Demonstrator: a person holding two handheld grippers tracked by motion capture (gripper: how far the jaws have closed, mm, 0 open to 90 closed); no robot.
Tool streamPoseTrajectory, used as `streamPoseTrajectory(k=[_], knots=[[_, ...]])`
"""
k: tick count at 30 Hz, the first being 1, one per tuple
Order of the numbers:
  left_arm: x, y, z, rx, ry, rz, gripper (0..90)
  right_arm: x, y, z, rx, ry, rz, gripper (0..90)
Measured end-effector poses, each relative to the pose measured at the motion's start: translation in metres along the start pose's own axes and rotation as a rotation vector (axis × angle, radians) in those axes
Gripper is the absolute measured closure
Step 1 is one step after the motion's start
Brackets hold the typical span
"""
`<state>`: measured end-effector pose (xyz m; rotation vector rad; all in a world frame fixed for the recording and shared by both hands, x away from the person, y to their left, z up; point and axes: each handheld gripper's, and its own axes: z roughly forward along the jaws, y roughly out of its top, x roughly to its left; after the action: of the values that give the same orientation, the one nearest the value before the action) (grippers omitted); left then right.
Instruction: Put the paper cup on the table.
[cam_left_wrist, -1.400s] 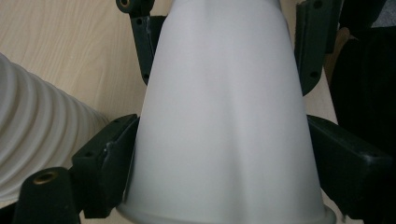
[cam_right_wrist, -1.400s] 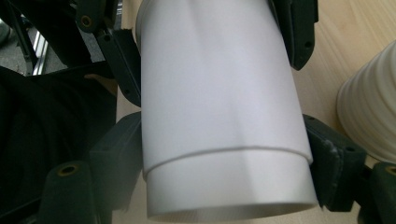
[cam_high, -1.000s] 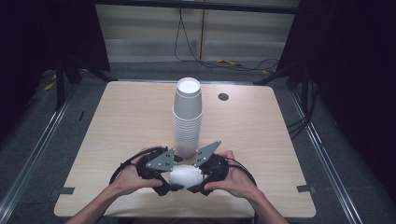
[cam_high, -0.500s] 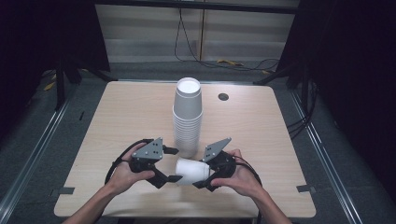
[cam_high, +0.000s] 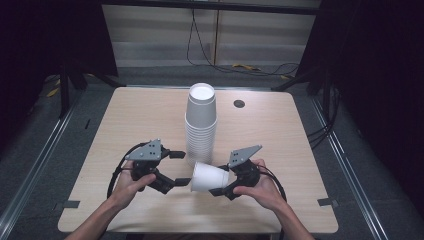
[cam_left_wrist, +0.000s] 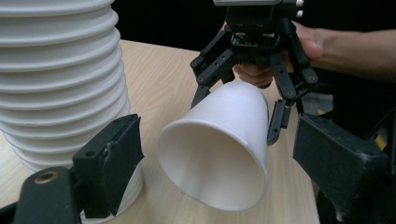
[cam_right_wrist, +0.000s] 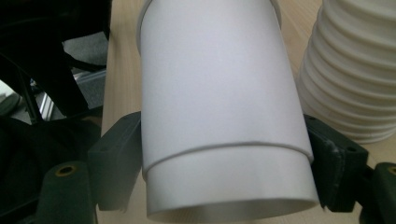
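Right now the person is holding a single white paper cup (cam_high: 210, 177) sideways in the right gripper (cam_high: 220, 180), just in front of the tall stack of cups (cam_high: 201, 125) that is standing near the middle of the wooden table (cam_high: 280, 130). The cup is lying on its side above the near part of the table, its open mouth pointing toward the left gripper (cam_high: 181, 168). In the right gripper view the two black jaws are pressing against either side of the cup (cam_right_wrist: 219, 116), one on each flank near its base end, so that gripper is clamping it firmly. In the left gripper view the cup's (cam_left_wrist: 219, 144) open rim is facing the camera, with the right gripper (cam_left_wrist: 238, 109) gripping it from behind and the person's right hand (cam_left_wrist: 303, 46) wrapping around that tool.

The left gripper is sitting just beside the cup's mouth with its jaws spread wide and nothing between them; one jaw is showing close against the bottom of the stack (cam_left_wrist: 56, 79), though I cannot tell whether it is touching. The left hand (cam_high: 131, 181) is gripping its tool low over the table, and the right hand (cam_high: 259, 190) is doing the same opposite it. The stack itself is standing upright, rims ribbed one above another, just behind the two grippers.
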<state>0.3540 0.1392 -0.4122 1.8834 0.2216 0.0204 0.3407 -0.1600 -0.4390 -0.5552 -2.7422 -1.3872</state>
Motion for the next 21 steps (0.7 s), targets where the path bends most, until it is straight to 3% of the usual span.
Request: streamPoseTrajectory(k=[7, 14, 21], knots=[[0.001, -0.002, -0.001, -0.028, 0.006, -0.011, 15.4, -0.001, -0.005, 0.0, -0.042, 0.05, 0.018, 21.9], [0.001, -0.003, -0.002, -0.066, 0.007, -0.02, 15.4, -0.006, -0.011, -0.005, -0.152, 0.073, 0.055, 21.8], [0.001, -0.004, -0.001, -0.076, 0.006, -0.026, 15.4, -0.007, -0.012, -0.004, -0.213, 0.092, 0.056, 21.8]])
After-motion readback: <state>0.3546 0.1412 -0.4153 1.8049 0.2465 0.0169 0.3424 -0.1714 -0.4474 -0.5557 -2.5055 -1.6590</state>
